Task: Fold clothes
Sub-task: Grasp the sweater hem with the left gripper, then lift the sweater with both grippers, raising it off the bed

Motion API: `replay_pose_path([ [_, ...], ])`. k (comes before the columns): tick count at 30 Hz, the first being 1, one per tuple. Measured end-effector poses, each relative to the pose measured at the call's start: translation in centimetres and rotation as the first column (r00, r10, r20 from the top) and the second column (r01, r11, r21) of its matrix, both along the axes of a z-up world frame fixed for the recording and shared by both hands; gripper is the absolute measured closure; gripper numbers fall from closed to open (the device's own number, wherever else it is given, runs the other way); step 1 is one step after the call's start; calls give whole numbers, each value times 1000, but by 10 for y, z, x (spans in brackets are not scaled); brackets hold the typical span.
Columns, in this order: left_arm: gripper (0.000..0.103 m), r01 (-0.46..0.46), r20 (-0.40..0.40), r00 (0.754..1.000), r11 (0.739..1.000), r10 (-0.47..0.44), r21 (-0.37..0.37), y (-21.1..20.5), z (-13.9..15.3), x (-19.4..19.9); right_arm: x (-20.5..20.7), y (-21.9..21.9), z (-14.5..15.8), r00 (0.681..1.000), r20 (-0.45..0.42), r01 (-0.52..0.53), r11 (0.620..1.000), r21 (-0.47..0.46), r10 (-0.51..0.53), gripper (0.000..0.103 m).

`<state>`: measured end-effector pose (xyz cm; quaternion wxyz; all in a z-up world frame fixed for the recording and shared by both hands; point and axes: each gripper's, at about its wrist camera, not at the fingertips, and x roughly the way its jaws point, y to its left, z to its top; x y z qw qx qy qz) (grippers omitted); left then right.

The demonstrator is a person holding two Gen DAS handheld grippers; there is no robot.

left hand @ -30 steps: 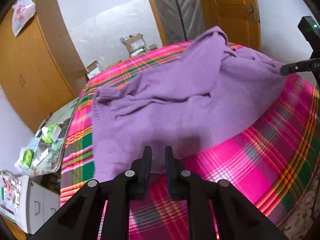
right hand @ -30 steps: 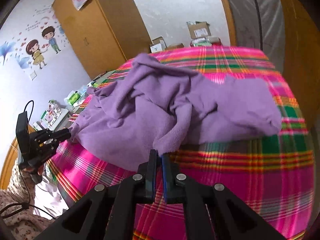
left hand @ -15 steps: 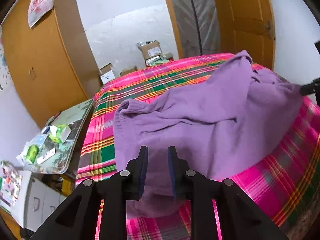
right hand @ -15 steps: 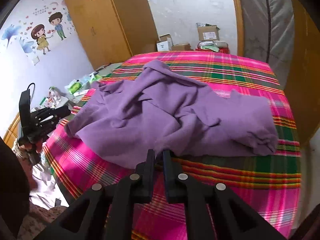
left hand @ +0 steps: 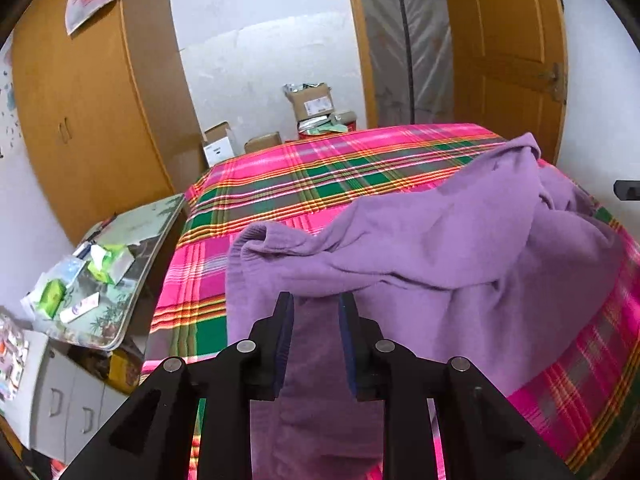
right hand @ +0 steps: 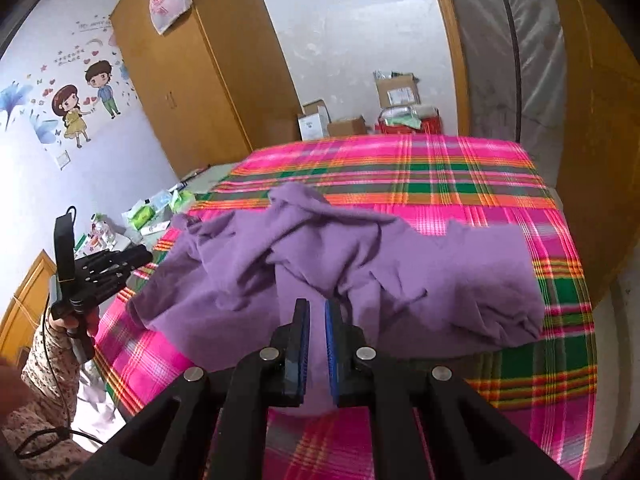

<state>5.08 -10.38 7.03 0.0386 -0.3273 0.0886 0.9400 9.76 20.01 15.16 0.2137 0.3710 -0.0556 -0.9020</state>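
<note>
A purple sweater [left hand: 440,248] lies crumpled on the bed's pink and green plaid sheet [left hand: 320,176], with its near hem hanging over the bed edge. My left gripper [left hand: 316,300] hovers over that hem with its jaws opening. Cloth shows in the gap, but the pads stand apart from it. In the right wrist view the sweater [right hand: 400,264] spreads across the sheet [right hand: 400,168]. My right gripper [right hand: 316,304] is shut on a fold of its near edge. The left gripper [right hand: 140,256] shows there at the left, tips just off the sweater's side.
A wooden wardrobe [left hand: 88,120] stands on the left, with a low side table of small packets [left hand: 100,272] beside the bed. Cardboard boxes [left hand: 312,104] sit past the bed's far end. A wooden door [left hand: 508,52] is at the right. A person's patterned sleeve [right hand: 44,360] is at the lower left.
The left jaws have widened and no longer pinch the hem. That gripper has swung left, so the sweater sits further right in its view. The right gripper has risen slightly with the cloth.
</note>
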Motion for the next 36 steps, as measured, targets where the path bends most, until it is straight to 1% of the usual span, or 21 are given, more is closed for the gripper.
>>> replay_pose_path([
  [5, 79, -3, -5, 1000, 1000, 3, -17, -1, 2, -20, -16, -12, 8, 999, -42, -32, 999, -26, 31, 95],
  [7, 77, -9, -5, 1000, 1000, 9, -22, -3, 3, -28, -26, -17, 10, 998, -54, -38, 999, -20, 37, 94],
  [9, 76, -22, -7, 1000, 999, 22, -45, -4, 5, -39, -37, -22, 9, 997, -60, -44, 999, -5, 44, 90],
  [11, 72, -26, -7, 1000, 997, 25, -67, -5, 6, -47, -50, -26, 9, 996, -62, -59, 998, 10, 60, 74],
  [12, 69, -19, -3, 1000, 997, 19, -79, -5, 6, -51, -57, -29, 9, 995, -72, -64, 998, 19, 66, 71],
  [13, 67, -11, 3, 1000, 996, 11, -92, -5, 6, -56, -63, -31, 10, 993, -86, -73, 997, 26, 75, 66],
  [14, 66, -1, 10, 1000, 994, 2, -105, -5, 6, -59, -68, -34, 10, 991, -94, -92, 995, 34, 95, 63],
  [17, 64, 46, 32, 999, 986, -41, -162, -1, 2, -68, -83, -46, 6, 984, -97, -142, 986, 91, 150, 59],
  [21, 60, 125, 67, 991, 971, -114, -201, 8, -5, -75, -97, -65, -8, 971, -65, -214, 958, 189, 230, 58],
  [23, 57, 149, 87, 987, 963, -132, -224, 11, -10, -80, -100, -73, -13, 963, -69, -237, 943, 235, 259, 57],
  [24, 54, 160, 98, 985, 956, -139, -246, 12, -13, -83, -101, -76, -15, 960, -74, -242, 936, 256, 269, 57],
  [26, 52, 164, 116, 984, 946, -136, -279, 12, -17, -90, -108, -79, -19, 960, -66, -246, 933, 265, 272, 57],
  [30, 52, 146, 139, 985, 936, -107, -319, 8, -23, -107, -126, -75, -26, 963, -14, -261, 942, 209, 270, 57],
  [31, 52, 143, 140, 985, 935, -102, -326, 8, -25, -110, -129, -74, -28, 963, -3, -264, 943, 204, 271, 60],
  [32, 53, 147, 142, 984, 935, -106, -323, 7, -26, -112, -131, -73, -29, 962, 8, -268, 943, 199, 272, 67],
  [33, 53, 153, 149, 983, 936, -110, -317, 6, -28, -113, -134, -73, -31, 962, 20, -271, 943, 194, 273, 71],
  [35, 53, 161, 161, 980, 937, -115, -311, 6, -31, -115, -138, -72, -33, 960, 39, -281, 942, 186, 279, 82],
  [36, 53, 162, 164, 980, 934, -114, -319, 7, -33, -116, -139, -74, -33, 957, 41, -289, 939, 186, 286, 84],
])
